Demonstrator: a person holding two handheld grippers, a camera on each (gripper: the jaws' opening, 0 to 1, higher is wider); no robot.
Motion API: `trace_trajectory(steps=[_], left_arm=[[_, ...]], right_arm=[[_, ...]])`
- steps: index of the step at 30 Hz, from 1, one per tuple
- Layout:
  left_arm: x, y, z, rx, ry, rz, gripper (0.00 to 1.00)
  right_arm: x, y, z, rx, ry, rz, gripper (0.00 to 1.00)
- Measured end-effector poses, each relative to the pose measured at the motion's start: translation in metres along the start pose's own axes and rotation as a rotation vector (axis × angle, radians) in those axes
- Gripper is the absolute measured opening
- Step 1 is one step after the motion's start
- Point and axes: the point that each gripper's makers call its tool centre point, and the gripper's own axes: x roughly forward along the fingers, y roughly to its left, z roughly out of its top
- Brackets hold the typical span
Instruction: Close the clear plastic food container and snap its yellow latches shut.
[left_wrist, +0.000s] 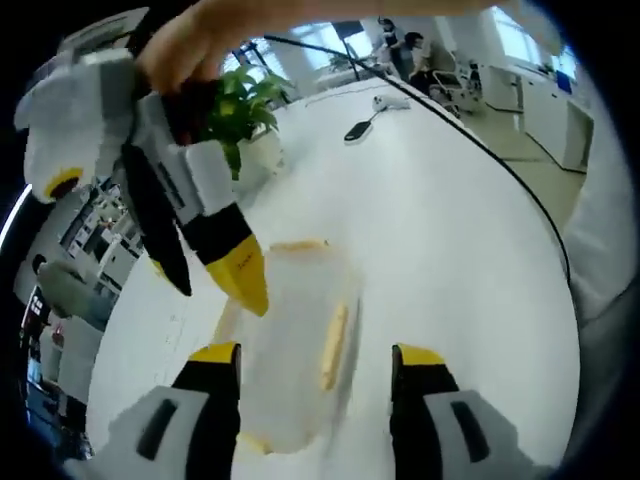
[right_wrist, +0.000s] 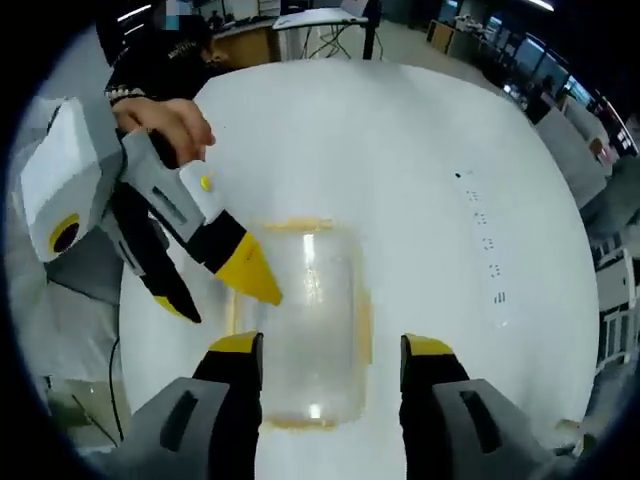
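Container (left_wrist: 290, 340), clear with yellow latches (left_wrist: 334, 345), lies blurred on the white desk (left_wrist: 440, 230) in the left gripper view, between the left gripper's (left_wrist: 315, 362) parted jaws. The right gripper (left_wrist: 225, 265) reaches in from the left, held by a hand (left_wrist: 195, 40), its yellow tip over the container's edge. A plant (left_wrist: 240, 105) stands behind.

In the right gripper view, the container (right_wrist: 308, 320) sits between the right gripper's (right_wrist: 332, 352) spread jaws; the left gripper (right_wrist: 225, 260), jaws apart, touches its left rim.
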Motion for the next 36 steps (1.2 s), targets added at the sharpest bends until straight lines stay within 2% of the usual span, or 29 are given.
trace_trajectory(steps=[3, 8, 10, 13, 18, 21, 23, 26, 30, 33, 36], left_arm=[[-0.010, 0.016, 0.008, -0.047, -0.048, 0.056, 0.74], [-0.027, 0.041, 0.011, -0.176, -0.115, 0.137, 0.79], [-0.030, 0.046, 0.003, -0.198, -0.102, 0.146, 0.84], [-0.030, 0.048, -0.011, -0.229, -0.061, 0.161, 0.85], [-0.025, 0.044, -0.022, -0.306, -0.088, 0.145, 0.93], [-0.019, 0.043, -0.035, -0.332, -0.062, 0.151, 0.95], [-0.015, 0.040, -0.043, -0.363, -0.047, 0.143, 0.94], [-0.010, 0.032, -0.052, -0.397, -0.040, 0.138, 0.93], [-0.004, 0.027, -0.064, -0.458, -0.027, 0.136, 0.92], [0.001, 0.026, -0.069, -0.486, -0.011, 0.129, 0.86], [0.003, 0.024, -0.071, -0.506, -0.007, 0.122, 0.85]], right_arm=[[-0.012, -0.002, -0.004, 0.011, -0.028, -0.025, 0.50], [-0.027, 0.000, -0.014, 0.030, -0.079, -0.082, 0.52], [-0.031, -0.003, -0.026, 0.027, -0.068, -0.120, 0.52], [-0.033, -0.002, -0.040, 0.077, -0.086, -0.161, 0.57], [-0.023, 0.005, -0.058, 0.162, -0.160, -0.176, 0.59], [-0.013, 0.012, -0.062, 0.229, -0.224, -0.180, 0.68], [-0.005, 0.017, -0.069, 0.247, -0.214, -0.171, 0.75], [0.011, 0.021, -0.080, 0.242, -0.197, -0.193, 0.75], [0.027, 0.026, -0.090, 0.283, -0.193, -0.195, 0.80], [0.037, 0.021, -0.092, 0.307, -0.230, -0.236, 0.77], [0.042, 0.020, -0.091, 0.337, -0.264, -0.239, 0.71]])
